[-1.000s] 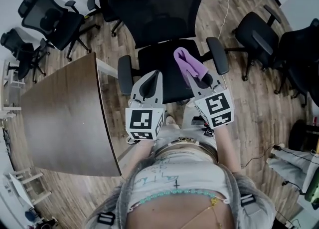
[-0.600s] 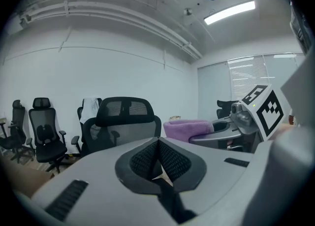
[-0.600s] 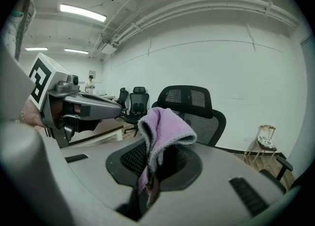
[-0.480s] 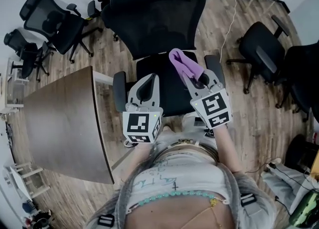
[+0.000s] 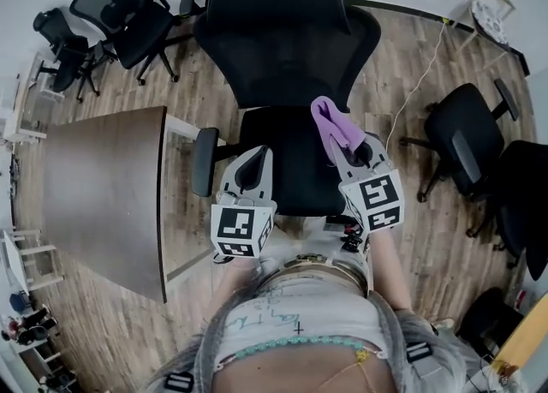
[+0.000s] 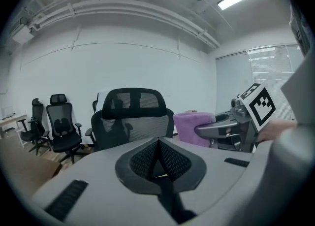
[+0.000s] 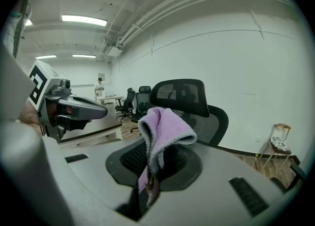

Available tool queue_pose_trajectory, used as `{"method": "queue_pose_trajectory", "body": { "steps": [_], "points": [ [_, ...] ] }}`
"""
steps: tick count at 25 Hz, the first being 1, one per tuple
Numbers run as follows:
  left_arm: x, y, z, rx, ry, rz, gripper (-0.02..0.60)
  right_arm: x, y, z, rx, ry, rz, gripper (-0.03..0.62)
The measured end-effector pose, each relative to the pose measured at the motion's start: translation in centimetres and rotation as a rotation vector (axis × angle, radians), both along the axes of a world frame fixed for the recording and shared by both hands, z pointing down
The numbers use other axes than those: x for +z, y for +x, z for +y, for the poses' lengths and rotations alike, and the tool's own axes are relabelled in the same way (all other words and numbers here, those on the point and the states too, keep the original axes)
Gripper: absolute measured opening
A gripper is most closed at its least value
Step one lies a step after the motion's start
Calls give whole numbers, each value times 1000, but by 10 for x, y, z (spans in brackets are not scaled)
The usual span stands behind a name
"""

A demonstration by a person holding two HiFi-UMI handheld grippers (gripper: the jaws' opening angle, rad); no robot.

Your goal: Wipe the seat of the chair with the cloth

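Observation:
A black mesh office chair (image 5: 282, 40) stands in front of me, its black seat (image 5: 291, 169) bare between the two grippers. My right gripper (image 5: 355, 150) is shut on a folded purple cloth (image 5: 334, 128), which sticks up above the seat's right side near the right armrest. In the right gripper view the cloth (image 7: 162, 131) rises from the closed jaws. My left gripper (image 5: 250, 164) is shut with nothing in it, held over the seat's left side by the left armrest (image 5: 203, 162). In the left gripper view the chair's back (image 6: 133, 116) is ahead and the cloth (image 6: 192, 126) shows to the right.
A brown table (image 5: 103, 194) lies at my left, close to the chair's left arm. Other black office chairs stand at the back left (image 5: 120, 2) and at the right (image 5: 467, 139). A cable (image 5: 419, 83) runs over the wooden floor at the right.
The view has shifted, so the chair now lies more central and nearer. Both grippers keep their hold and stay above the seat; the right one with the cloth has edged right.

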State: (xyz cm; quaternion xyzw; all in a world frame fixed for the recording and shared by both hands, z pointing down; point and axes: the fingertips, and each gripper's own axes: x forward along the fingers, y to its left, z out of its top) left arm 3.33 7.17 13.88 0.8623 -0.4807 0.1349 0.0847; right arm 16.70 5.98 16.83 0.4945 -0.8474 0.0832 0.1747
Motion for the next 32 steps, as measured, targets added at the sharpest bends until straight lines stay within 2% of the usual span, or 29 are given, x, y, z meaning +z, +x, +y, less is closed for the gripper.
{"method": "queue_pose_trajectory", "body": {
  "steps": [5,10,13,18,23,32],
  "points": [
    [8,-12,-7,-81,-19,-26,3,7,7,-14,-32,-12,-18,48],
    [9,-30,-16,-98,-25,-33,3,11,-2,-25,-25,-23,-24,48],
    [11,-44,-27,-77,-24,-38,3,10,-14,-32,-2,-21,-17,48],
    [20,-69,-59,5,-26,-23,3,19,-38,-48,78,-30,-2,48],
    [22,-108,-95,77,-30,-9,3,25,-79,-69,135,-40,0,48],
    [49,-201,-129,63,-66,17,3,40,-161,-91,147,-90,45,48]
  ]
}}
